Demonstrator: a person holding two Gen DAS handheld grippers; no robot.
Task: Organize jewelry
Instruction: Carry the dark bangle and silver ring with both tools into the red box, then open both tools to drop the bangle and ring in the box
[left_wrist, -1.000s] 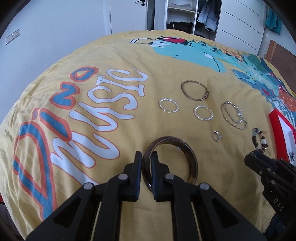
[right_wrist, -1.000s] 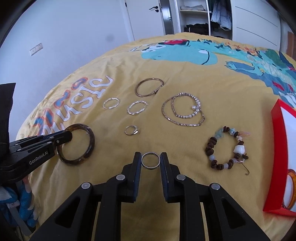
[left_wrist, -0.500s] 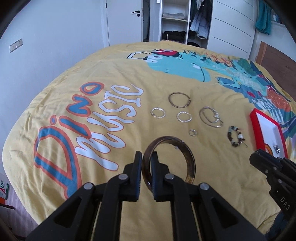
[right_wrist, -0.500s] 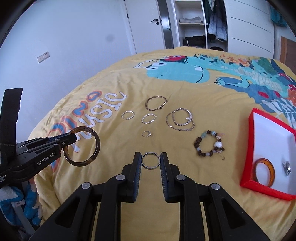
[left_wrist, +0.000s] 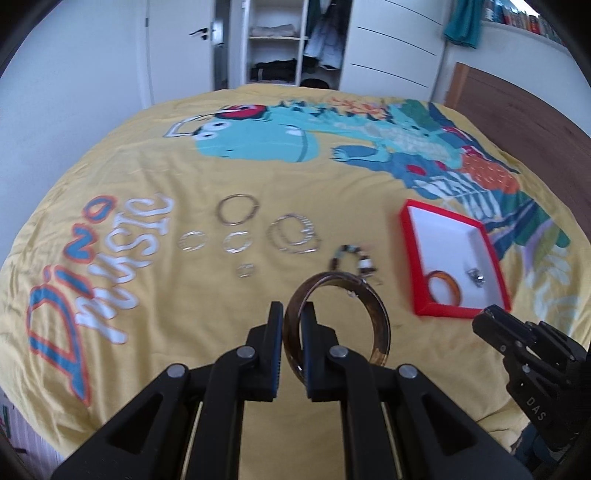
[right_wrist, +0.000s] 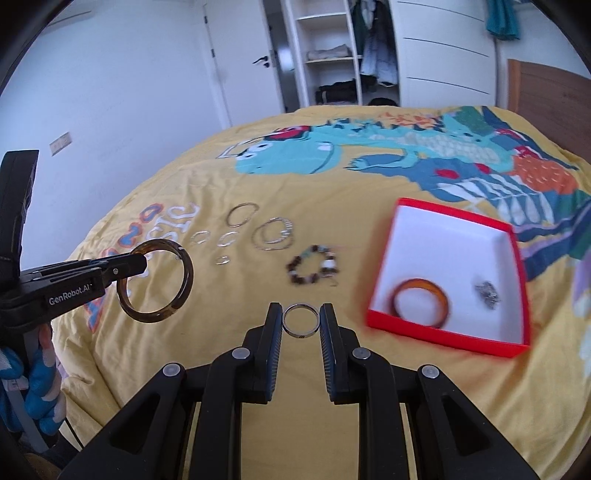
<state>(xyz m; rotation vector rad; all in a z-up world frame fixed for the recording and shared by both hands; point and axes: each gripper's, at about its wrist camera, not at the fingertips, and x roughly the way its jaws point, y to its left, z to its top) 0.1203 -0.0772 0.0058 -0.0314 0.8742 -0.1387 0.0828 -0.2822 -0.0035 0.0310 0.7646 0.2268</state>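
Left wrist view: the left claw (left_wrist: 292, 321) is closed on the rim of a brown tortoiseshell bangle (left_wrist: 373, 314), held upright above the bed. The right claw (right_wrist: 301, 320), seen from its own camera, is nearly closed and grips a small silver ring (right_wrist: 300, 320) edge to edge between its pads.

Surface: a bed covered by a yellow duvet (left_wrist: 147, 177) printed with a teal dinosaur (left_wrist: 258, 136) at 12 o'clock and lettering at 9 o'clock. No wrinkling of note near the jewelry.

Items on the duvet, left wrist view: a large thin metal hoop (left_wrist: 237, 209) at 11 o'clock; two small silver hoops (left_wrist: 192, 242) just below it; a looped silver chain (left_wrist: 293, 239) at 12 o'clock; a small ring (left_wrist: 245, 270) near the bangle; a beaded bracelet (left_wrist: 354, 260), blurred, partly behind the bangle's top edge.

A red box (left_wrist: 410, 258) with white lining lies at 2 o'clock. It holds an orange bangle (left_wrist: 443, 291) in its near corner and a small silver piece (left_wrist: 476, 277) beside that, apart from it.

Room: white walls, a closed white door (left_wrist: 177, 48), an open wardrobe (left_wrist: 275, 40) with shelves and hanging clothes at 12 o'clock, a wooden headboard (left_wrist: 517, 103) at 2 o'clock.
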